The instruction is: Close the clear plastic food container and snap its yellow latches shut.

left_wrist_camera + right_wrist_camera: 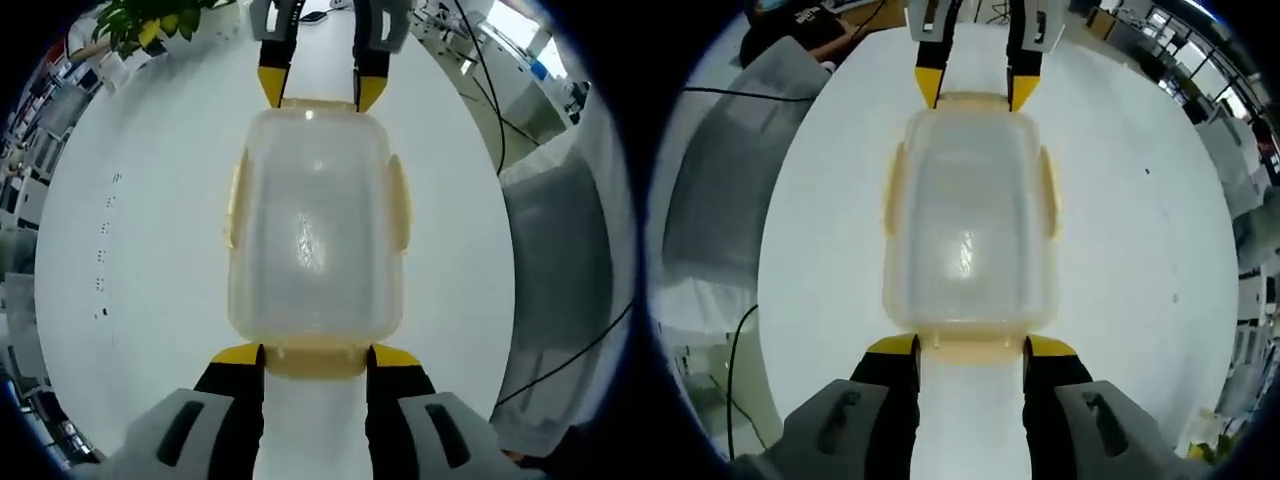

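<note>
Right now, in the left gripper view, your left gripper [314, 357] has its fingers spread, yellow tips bracketing the near end latch [316, 360] of the container [315, 225]. The container sits on the white tabletop [150, 250] with its lid on. Across from you, the right gripper [320, 95] comes in from the top, fingers spread either side of the far end latch. Yellow latches run along both long sides too; whether any is fully snapped cannot be told from here.

Next, the right gripper view mirrors this. Your right gripper [972, 348] is open, tips at the corners of its near latch [972, 350], while the left gripper [972, 95] stands spread at the far end. A long-side latch [894, 190] shows on the left flank of the container.

Judging by its looks, the box is empty, light, thin-walled and smooth, so it will likely skate on the tabletop if pushed from one end alone. Brace it from both ends, and press each latch flap on its outer face, near the middle, rather than squeezing the flexing walls.
</note>
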